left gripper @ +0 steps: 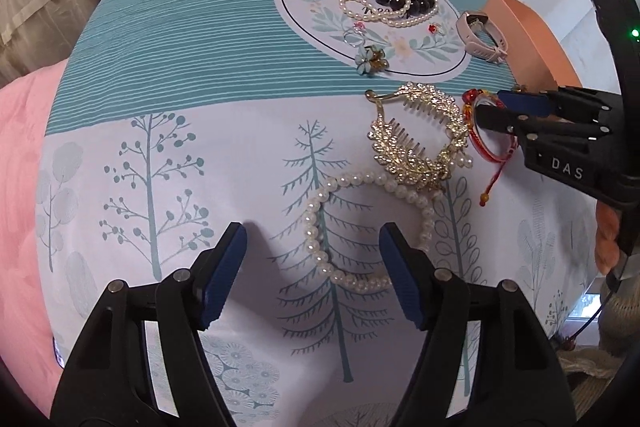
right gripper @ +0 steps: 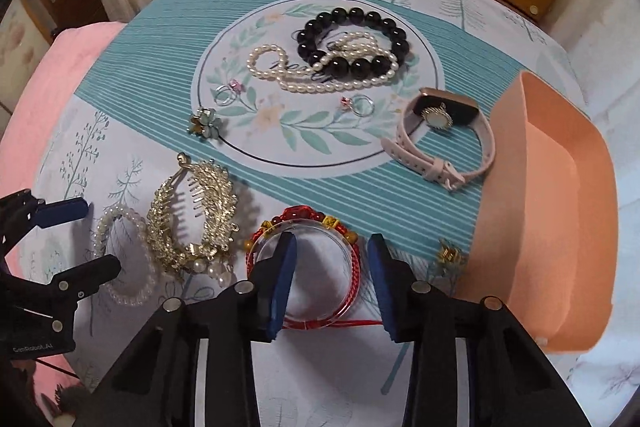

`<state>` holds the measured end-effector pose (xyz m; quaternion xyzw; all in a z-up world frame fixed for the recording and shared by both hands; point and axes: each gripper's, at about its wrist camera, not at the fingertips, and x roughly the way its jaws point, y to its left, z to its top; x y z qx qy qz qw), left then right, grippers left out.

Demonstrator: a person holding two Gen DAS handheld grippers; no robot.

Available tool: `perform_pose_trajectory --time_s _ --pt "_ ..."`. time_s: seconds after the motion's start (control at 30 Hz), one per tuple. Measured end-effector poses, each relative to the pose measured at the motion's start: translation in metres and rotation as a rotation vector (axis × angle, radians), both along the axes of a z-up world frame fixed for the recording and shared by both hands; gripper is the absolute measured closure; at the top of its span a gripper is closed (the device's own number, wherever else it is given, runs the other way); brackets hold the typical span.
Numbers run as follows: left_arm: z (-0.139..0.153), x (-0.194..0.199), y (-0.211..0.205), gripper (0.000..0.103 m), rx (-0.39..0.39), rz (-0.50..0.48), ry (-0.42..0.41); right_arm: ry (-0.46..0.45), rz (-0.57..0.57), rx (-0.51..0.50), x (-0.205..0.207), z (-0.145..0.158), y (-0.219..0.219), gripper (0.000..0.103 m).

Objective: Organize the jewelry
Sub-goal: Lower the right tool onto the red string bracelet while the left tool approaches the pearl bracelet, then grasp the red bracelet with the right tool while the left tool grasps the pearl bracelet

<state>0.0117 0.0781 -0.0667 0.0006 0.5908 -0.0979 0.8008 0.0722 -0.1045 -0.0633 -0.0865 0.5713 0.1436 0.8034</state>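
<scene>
While we hold the right gripper [right gripper: 332,279] over the red bracelet [right gripper: 308,275], its jaws straddle the bracelet's right rim, one finger inside the ring and one outside, not yet pinching. The peach box [right gripper: 560,187] sits just to the right, so this hand is nearer. Our left gripper [left gripper: 312,275] hangs wide open over the pearl bracelet [left gripper: 360,227], touching nothing.

Two black plastic grippers with blue ribbed pads [left gripper: 224,275] and silver screws are seen; "DAS" is printed on one.
</scene>
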Motion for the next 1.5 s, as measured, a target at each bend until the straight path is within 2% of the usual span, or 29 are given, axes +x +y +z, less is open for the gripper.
perform_pose_trajectory --time_s 0.07,0.13,0.3,0.4,0.43,0.47,0.5,0.53,0.67,0.83,1.0,1.23,1.37,1.5 --pt "0.000 0.003 0.002 0.042 0.011 -0.001 0.002 0.001 0.010 0.000 0.000 0.000 0.002 0.082" --pt "0.001 0.007 0.002 0.044 0.019 -0.007 0.006 0.006 0.012 0.003 0.000 0.000 0.004 0.089" --pt "-0.002 0.017 -0.008 0.045 0.095 -0.061 0.033 0.030 -0.014 0.047 -0.001 0.000 -0.003 0.091" --pt "0.000 0.023 -0.015 0.048 0.109 -0.097 0.055 0.047 -0.028 0.072 -0.005 0.000 -0.009 0.091" --pt "0.001 0.026 -0.018 0.057 0.113 -0.109 0.065 0.050 -0.029 0.078 -0.006 0.000 -0.010 0.092" --pt "0.002 0.028 -0.020 0.073 0.116 -0.121 0.070 0.050 -0.030 0.081 -0.007 0.000 -0.011 0.092" --pt "0.003 0.029 -0.023 0.081 0.120 -0.132 0.078 0.047 -0.032 0.083 -0.009 0.002 -0.012 0.092" --pt "0.004 0.031 -0.027 0.098 0.126 -0.142 0.088 0.045 -0.033 0.088 -0.010 0.003 -0.014 0.092" --pt "0.003 0.034 -0.036 0.098 0.127 -0.147 0.104 0.031 -0.037 0.113 -0.017 0.011 -0.019 0.093" --pt "0.017 0.034 -0.029 0.098 0.076 -0.067 0.069 0.010 -0.037 0.139 -0.024 0.023 -0.027 0.093" --pt "0.062 0.026 -0.028 0.098 0.042 -0.035 -0.032 -0.024 -0.038 0.166 -0.033 0.041 -0.039 0.093" --pt "0.127 0.020 -0.043 0.098 0.008 -0.034 -0.159 -0.128 -0.076 0.217 -0.042 0.087 -0.067 0.093" --pt "0.162 0.025 -0.074 0.098 -0.028 -0.055 -0.219 -0.202 -0.152 0.220 -0.041 0.109 -0.102 0.093" --pt "0.191 0.037 -0.110 0.098 -0.083 -0.103 -0.274 -0.240 -0.270 0.211 -0.035 0.114 -0.148 0.093"
